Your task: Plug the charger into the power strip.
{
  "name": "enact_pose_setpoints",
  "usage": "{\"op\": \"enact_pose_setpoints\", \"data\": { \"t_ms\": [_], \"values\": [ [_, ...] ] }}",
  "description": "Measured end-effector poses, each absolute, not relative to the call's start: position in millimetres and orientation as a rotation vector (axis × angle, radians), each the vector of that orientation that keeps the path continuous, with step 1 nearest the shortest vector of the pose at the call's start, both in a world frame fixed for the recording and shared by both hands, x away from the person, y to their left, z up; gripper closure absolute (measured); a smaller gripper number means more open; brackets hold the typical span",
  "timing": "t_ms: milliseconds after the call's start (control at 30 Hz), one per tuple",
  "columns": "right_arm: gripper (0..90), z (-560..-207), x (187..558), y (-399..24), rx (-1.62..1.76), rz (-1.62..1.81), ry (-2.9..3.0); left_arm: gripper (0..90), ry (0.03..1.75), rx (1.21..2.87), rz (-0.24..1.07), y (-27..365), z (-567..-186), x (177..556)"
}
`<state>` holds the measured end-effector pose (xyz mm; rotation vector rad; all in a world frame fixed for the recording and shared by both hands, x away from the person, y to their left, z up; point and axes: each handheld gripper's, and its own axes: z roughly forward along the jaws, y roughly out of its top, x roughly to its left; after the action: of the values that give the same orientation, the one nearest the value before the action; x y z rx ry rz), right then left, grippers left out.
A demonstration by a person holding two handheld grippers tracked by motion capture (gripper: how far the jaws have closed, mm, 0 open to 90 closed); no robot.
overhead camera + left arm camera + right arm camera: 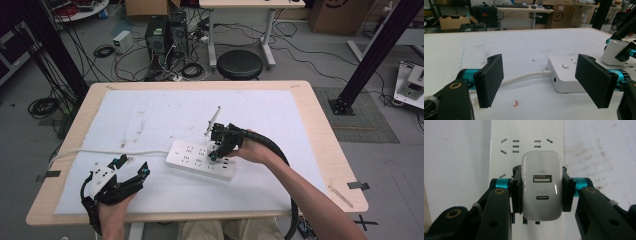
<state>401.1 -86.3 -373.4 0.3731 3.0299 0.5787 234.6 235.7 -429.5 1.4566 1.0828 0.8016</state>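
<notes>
One white rectangular plastic power strip (pixel 202 160) lies on the white mat (pixel 150 120) covering the one light wooden table (pixel 320 120); one white cable (pixel 100 152) runs from its end toward the table's left edge. One white rounded plastic charger block (pixel 542 185) and two hand-held black grippers with teal fittings are present.

The charger block is a glossy, round-cornered oblong. Its outward face carries two ports, one rectangular and one small oval, one above the other. It sits over the socket face of the power strip, near the strip's middle; whether its pins are seated cannot be told. Several groups of socket slots show on the strip beyond it.

The right gripper (pixel 541 191) points down at the strip, its two black pads (pixel 516 192) pressed against the block's two long sides, clamped as narrowly as the block's width allows. In the high view it stands over the strip's near edge (pixel 220 145).

The left gripper (pixel 544 80) rests on the mat near the table's front left, well apart from the block, its jaws spread wide and holding nothing. The strip's cabled end (pixel 564 75) lies beyond them.
</notes>
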Motion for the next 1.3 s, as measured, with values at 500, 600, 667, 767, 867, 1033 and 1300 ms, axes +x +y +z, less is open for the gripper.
{"op": "enact_pose_setpoints", "data": {
  "t_ms": [500, 600, 667, 767, 867, 1033, 1300],
  "values": [
    [63.8, -376, 396, -85, 0.326, 0.58, 2.991, 23.0, 1.063, 1.48, 0.782, 228, -427, 240],
    [63.8, -376, 401, -88, 0.353, 0.61, 3.018, 23.1, 1.055, 1.49, 0.779, 226, -425, 241],
    [63.8, -377, 401, -88, 0.355, 0.615, 3.025, 23.1, 1.05, 1.493, 0.78, 225, -426, 241],
    [63.8, -378, 401, -88, 0.349, 0.622, 3.017, 23.1, 1.055, 1.492, 0.77, 224, -427, 241],
    [63.8, -378, 395, -87, 0.335, 0.603, 2.986, 23.2, 1.051, 1.491, 0.775, 224, -426, 241],
    [63.8, -380, 389, -87, 0.328, 0.616, 2.948, 23.3, 1.057, 1.48, 0.774, 227, -424, 241],
    [63.8, -381, 391, -88, 0.343, 0.629, 2.958, 23.3, 1.054, 1.475, 0.768, 224, -424, 241]
  ]
}}
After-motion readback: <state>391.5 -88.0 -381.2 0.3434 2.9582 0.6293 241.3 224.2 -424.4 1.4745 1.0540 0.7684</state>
